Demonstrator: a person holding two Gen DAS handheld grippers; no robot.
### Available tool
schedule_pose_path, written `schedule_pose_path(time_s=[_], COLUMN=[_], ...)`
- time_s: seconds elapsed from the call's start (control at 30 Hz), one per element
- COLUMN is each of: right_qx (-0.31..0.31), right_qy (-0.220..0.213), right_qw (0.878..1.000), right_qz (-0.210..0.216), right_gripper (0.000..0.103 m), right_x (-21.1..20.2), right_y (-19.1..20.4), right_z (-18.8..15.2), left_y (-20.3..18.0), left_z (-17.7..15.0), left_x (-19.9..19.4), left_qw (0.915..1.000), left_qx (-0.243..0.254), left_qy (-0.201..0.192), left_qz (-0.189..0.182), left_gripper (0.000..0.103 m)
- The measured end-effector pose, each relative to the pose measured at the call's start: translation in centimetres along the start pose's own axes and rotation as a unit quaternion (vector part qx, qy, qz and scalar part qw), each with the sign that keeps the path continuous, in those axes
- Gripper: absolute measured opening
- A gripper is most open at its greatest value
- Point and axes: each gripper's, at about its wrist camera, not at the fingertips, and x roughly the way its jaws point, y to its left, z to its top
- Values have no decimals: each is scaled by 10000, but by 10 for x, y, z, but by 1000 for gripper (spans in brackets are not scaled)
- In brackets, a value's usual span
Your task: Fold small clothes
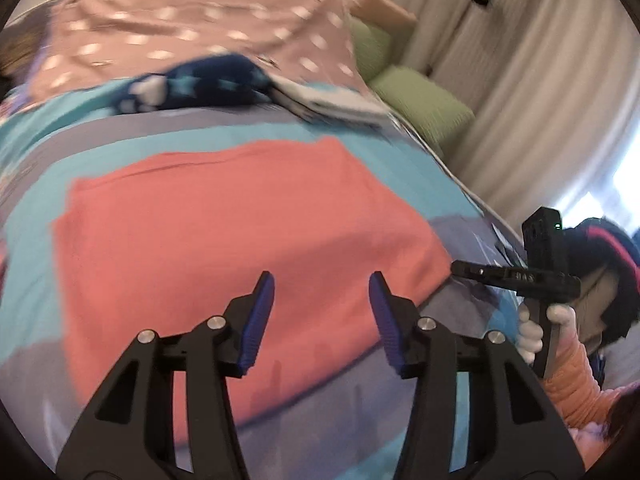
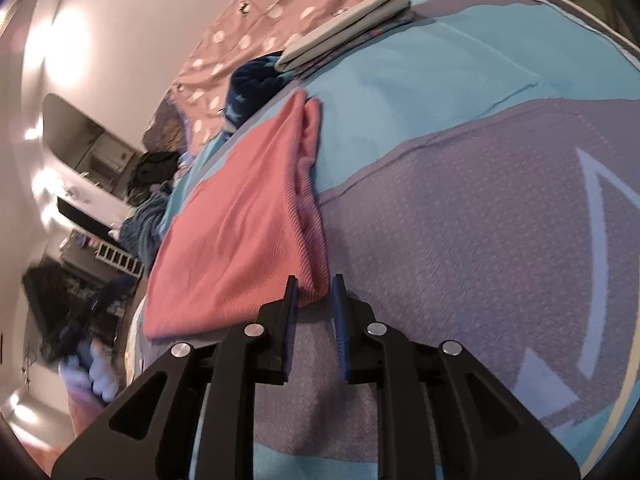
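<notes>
Both claws tilt down over the pink garment (image 1: 224,240), left claw (image 1: 322,280) half-open, right claw (image 2: 316,280) narrowly open, both empty.

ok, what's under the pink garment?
The pink garment lies flat on the blue-and-grey bedspread, which shows on all sides. Whether anything is tucked beneath it, or how many layers it has, cannot be seen.

Ribbed coral knit garment (image 2: 240,216) lies on matt woven cloth bedspread (image 2: 460,208).

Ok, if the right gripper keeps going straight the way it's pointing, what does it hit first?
Probably the near corner of the pink garment, which lies just ahead of the right gripper; depth is hard to judge.
</notes>
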Motion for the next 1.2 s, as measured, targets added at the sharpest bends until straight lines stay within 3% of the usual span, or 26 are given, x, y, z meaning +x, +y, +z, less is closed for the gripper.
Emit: schedule_pose_path(time_s=[0.13, 0.37, 0.53, 0.6, 0.67, 0.7, 0.73, 0.77, 0.83, 0.87, 0.97, 1.1, 1.2], right_qx=[-389, -795, -1086, -1116, -1148, -1158, -1166, -1189, -1252, -1322, -1164, -950, -1024], right_qy=[114, 157, 279, 384, 489, 530, 568, 597, 568, 535, 578, 596, 710], right_qw=[9988, 9954, 9910, 9896, 9872, 9852, 9822, 9750, 9630, 9607, 9646, 9731, 9762], right_qz=[275, 505, 734, 817, 994, 1150, 1362, 1777, 2317, 2383, 2296, 2013, 1775], right_gripper=[27, 32, 32, 32, 32, 32, 31, 31, 31, 31, 31, 31, 32], right_x=[1, -3, 4, 10, 16, 18, 17, 15, 9, 6, 8, 10, 13], right_y=[3, 5, 8, 7, 8, 9, 11, 13, 17, 18, 11, 2, 5], right_z=[0, 19, 36, 40, 43, 43, 42, 40, 36, 35, 35, 34, 32], left_y=[-35, -76, -87, -83, -80, -80, -81, -82, -85, -86, -85, -87, -89], left_z=[39, 95, 122, 130, 132, 135, 137, 139, 147, 149, 156, 150, 141], left_x=[57, 153, 205, 224, 235, 239, 240, 238, 227, 220, 213, 233, 247], left_qw=[9992, 9938, 9814, 9732, 9669, 9654, 9649, 9652, 9704, 9731, 9733, 9666, 9605], left_qx=[161, 300, 641, 656, 706, 759, 813, 848, 871, 863, 952, 992, 1072], left_qy=[304, 1057, 1557, 1826, 1993, 2032, 2038, 2022, 1838, 1773, 1738, 2020, 2219], left_qz=[-191, 166, 919, 1233, 1429, 1447, 1442, 1427, 1298, 1189, 1158, 1223, 1296], left_gripper=[57, 62, 60, 49, 29, 24, 12, 4, 4, 3, 3, 4, 15])
